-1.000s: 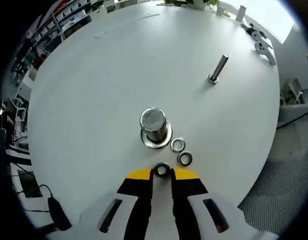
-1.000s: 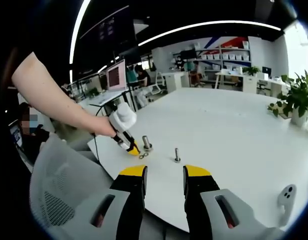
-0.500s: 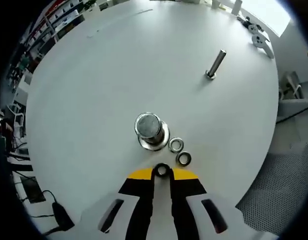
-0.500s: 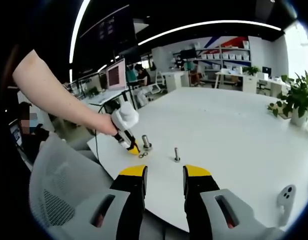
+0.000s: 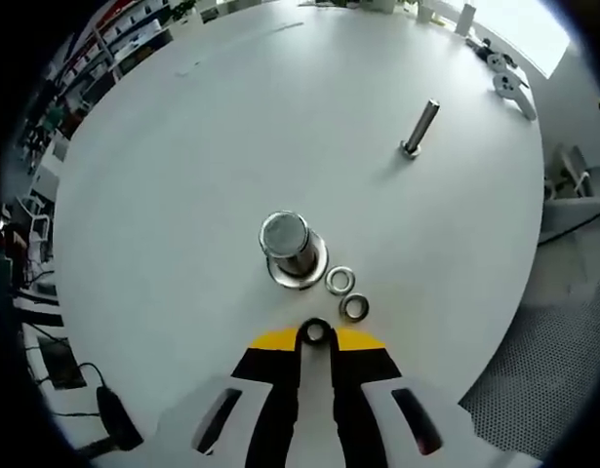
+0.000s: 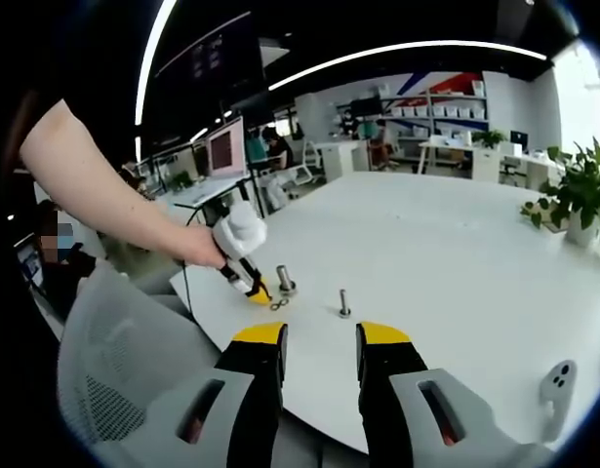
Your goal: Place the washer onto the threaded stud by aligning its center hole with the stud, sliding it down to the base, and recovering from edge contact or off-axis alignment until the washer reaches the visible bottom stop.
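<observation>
Two hand-held grippers showed. The left hand-held gripper (image 5: 315,336) pinched a washer (image 5: 315,332) between its yellow-tipped jaws, above the white surface (image 5: 182,146). Just ahead of it stood the threaded stud (image 5: 286,244), upright on its wide base, with two loose washers (image 5: 346,293) lying between — slightly to the right. A slimmer bolt (image 5: 420,128) stood well beyond. The right hand-held gripper (image 6: 320,343) hung spread — nothing between its jaws.

No readable text, label or number anywhere.
</observation>
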{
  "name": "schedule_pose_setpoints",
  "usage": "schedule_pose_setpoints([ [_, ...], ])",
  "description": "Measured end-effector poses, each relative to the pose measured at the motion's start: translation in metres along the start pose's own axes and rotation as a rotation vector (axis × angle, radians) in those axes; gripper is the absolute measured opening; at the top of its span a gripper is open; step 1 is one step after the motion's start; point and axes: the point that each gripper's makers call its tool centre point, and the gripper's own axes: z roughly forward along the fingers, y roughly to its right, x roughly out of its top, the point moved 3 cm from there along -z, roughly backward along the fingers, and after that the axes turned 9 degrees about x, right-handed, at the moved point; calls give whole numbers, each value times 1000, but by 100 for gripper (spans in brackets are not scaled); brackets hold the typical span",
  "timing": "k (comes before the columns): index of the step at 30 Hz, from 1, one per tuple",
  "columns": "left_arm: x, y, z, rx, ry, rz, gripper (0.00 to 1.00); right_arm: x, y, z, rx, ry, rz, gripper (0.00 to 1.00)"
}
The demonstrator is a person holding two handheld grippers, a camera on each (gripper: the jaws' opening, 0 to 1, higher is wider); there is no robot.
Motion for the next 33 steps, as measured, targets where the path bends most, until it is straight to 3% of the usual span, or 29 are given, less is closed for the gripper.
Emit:
schedule_pose_setpoints([
  [6, 2, 8, -13, -2, 27, 66, 9, 2, -1, 0, 1, 8, -3, 30],
  [9, 8, 7, -19, -6, 51, 46, 9, 3, -1, -1, 4, 18, -2, 31],
  [19, 41, 20, -54, -10, 164, 56, 9, 7, -3, -1, 10, 34, -7, 31],
  [23, 57, 27, -66, -16, 199, 116, 9, 8, -3, -2, 8, 41, -4, 32],
  [33, 91, 36, -75, -18, 230, 201, 9, 7, -2, -2, -1, 37, -5, 32],
])
